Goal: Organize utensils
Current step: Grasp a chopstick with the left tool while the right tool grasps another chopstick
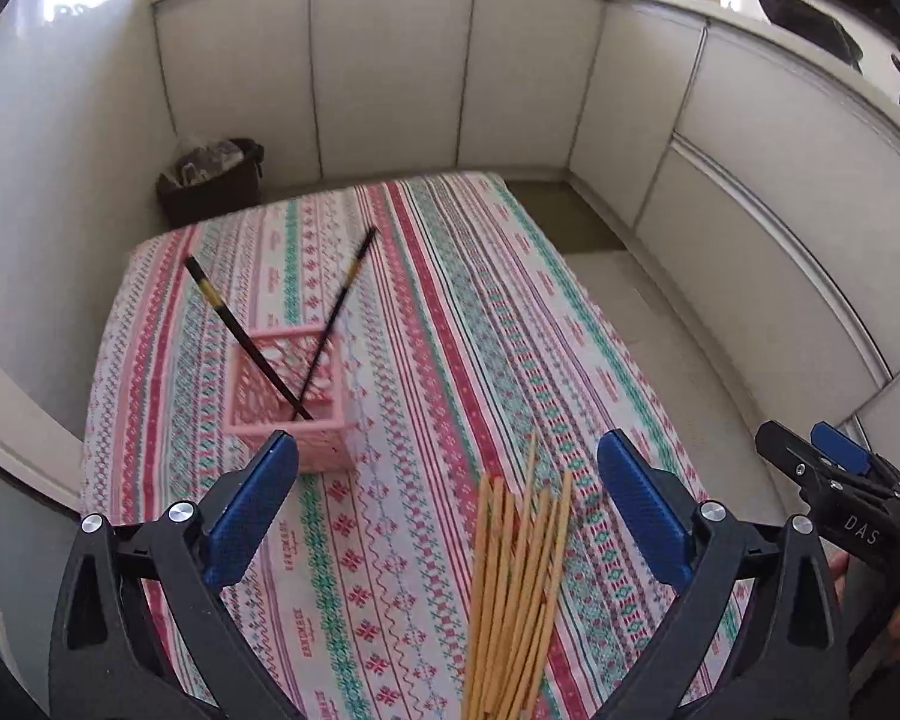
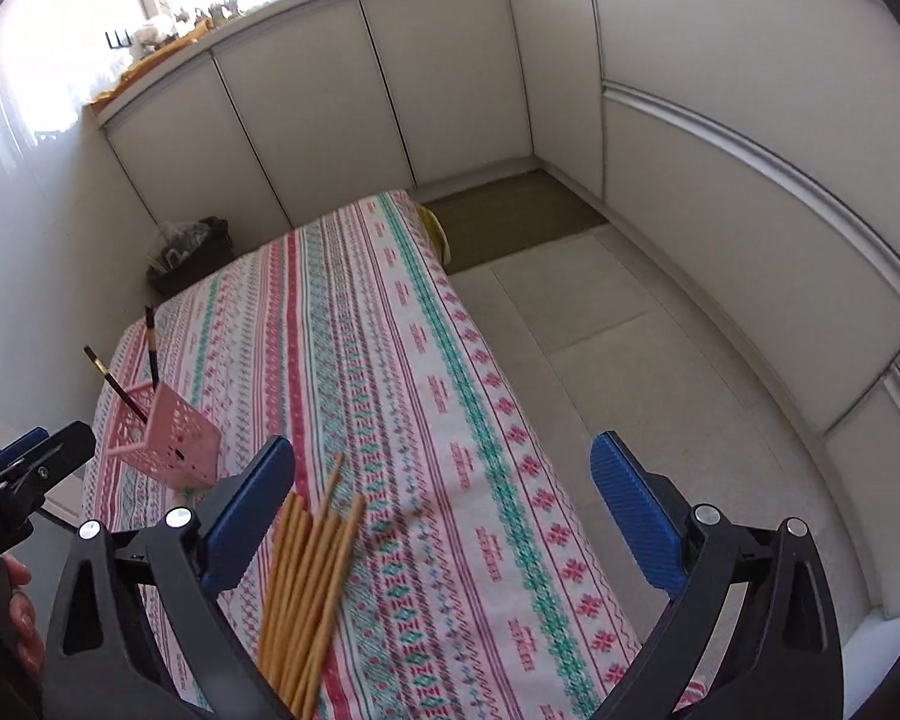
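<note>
Both your left gripper [image 1: 447, 459] and right gripper [image 2: 444, 465] stand wide, holding nothing. The wooden chopsticks [image 1: 513, 600] lie loose at lower centre; the pink basket [image 1: 291, 399] sits centre-left holding two black chopsticks [image 1: 330, 324]. Close squarely on one stick's mid-length.

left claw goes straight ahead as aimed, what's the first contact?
Probably the wooden chopsticks lying on the tablecloth between the open left claw fingers; the pink basket sits left of that line. Depth is unclear.
</note>
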